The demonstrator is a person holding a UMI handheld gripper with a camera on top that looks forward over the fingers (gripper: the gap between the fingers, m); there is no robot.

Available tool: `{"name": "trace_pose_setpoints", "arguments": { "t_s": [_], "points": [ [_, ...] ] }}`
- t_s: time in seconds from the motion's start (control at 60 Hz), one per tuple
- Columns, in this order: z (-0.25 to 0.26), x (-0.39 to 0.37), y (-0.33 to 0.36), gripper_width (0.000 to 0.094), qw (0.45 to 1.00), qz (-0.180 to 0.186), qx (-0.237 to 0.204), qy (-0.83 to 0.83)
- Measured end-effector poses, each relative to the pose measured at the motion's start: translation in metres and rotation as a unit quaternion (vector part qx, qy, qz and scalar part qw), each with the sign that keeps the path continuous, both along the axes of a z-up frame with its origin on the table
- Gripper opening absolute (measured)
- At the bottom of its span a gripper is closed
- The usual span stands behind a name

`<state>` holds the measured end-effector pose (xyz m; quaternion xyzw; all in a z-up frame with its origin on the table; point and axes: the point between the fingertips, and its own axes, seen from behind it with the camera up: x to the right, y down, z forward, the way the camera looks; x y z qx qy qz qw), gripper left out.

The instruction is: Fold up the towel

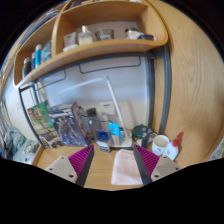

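A pale pink towel (126,167) lies flat on the wooden desk (100,168), folded into a narrow strip running away from me. It rests between my fingers, close to the right finger (147,163), with bare wood between it and the left finger (81,163). My gripper (113,168) is open and wide, its magenta pads facing inward, holding nothing. The towel's near end is hidden at the bottom of the view.
Beyond the towel stand small boxes and bottles (108,131) along the back of the desk. A round pot (141,133) and a white object with a red part (166,148) sit at the right. Books (42,115) lean at the left. A wooden shelf (95,48) hangs above.
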<state>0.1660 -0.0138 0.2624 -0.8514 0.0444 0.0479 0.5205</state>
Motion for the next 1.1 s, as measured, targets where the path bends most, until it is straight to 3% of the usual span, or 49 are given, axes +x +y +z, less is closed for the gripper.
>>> {"name": "trace_pose_setpoints", "arguments": {
  "t_s": [0.133,0.517,1.1],
  "points": [
    [0.021,-0.059,-0.043,0.0796,1.0,0.012,0.02,0.005],
    [-0.029,-0.189,-0.168,0.0797,0.997,0.066,-0.018,-0.021],
    [-0.043,-0.224,-0.211,0.0802,0.996,0.071,-0.025,-0.045]
  ]
}}
